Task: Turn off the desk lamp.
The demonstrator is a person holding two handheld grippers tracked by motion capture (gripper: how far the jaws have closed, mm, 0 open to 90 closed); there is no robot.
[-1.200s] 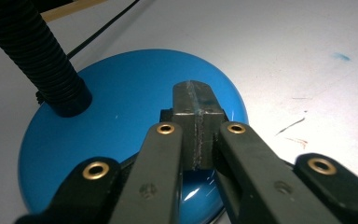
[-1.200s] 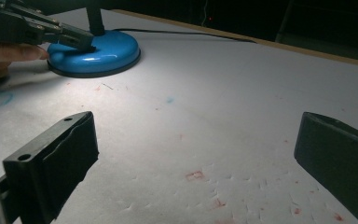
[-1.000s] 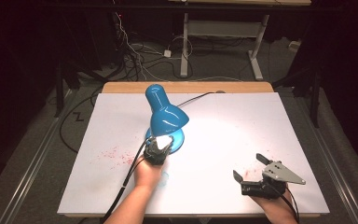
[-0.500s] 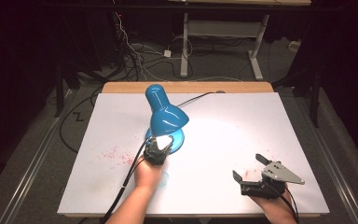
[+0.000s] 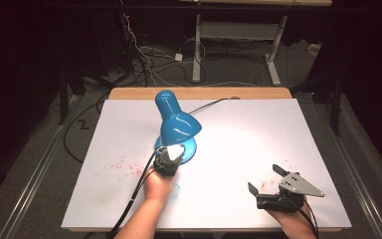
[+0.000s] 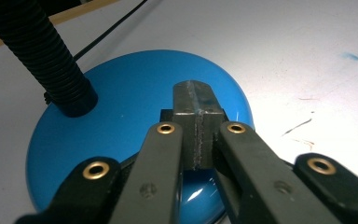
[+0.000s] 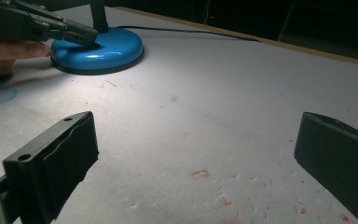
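A blue desk lamp stands mid-table, lit, its shade (image 5: 177, 122) tilted down over its round base (image 5: 193, 147). My left gripper (image 5: 171, 157) is shut, and its tips rest on the near part of the base. In the left gripper view the joined tips (image 6: 196, 100) press on the blue base (image 6: 121, 116), right of the black ribbed neck (image 6: 42, 51). My right gripper (image 5: 265, 179) lies open at the table's front right, holding nothing. In the right gripper view the jaws (image 7: 198, 135) are wide apart over bare white table, with the lamp base (image 7: 102, 46) and left gripper (image 7: 81, 33) far left.
The white table top (image 5: 258, 129) carries small red stains (image 5: 122, 164) and a faint blue mark (image 5: 176, 188). The lamp's black cord (image 5: 214, 103) runs to the wooden back edge (image 5: 199, 93). Cables (image 5: 139, 55) and a desk frame (image 5: 238, 30) are on the dark floor behind.
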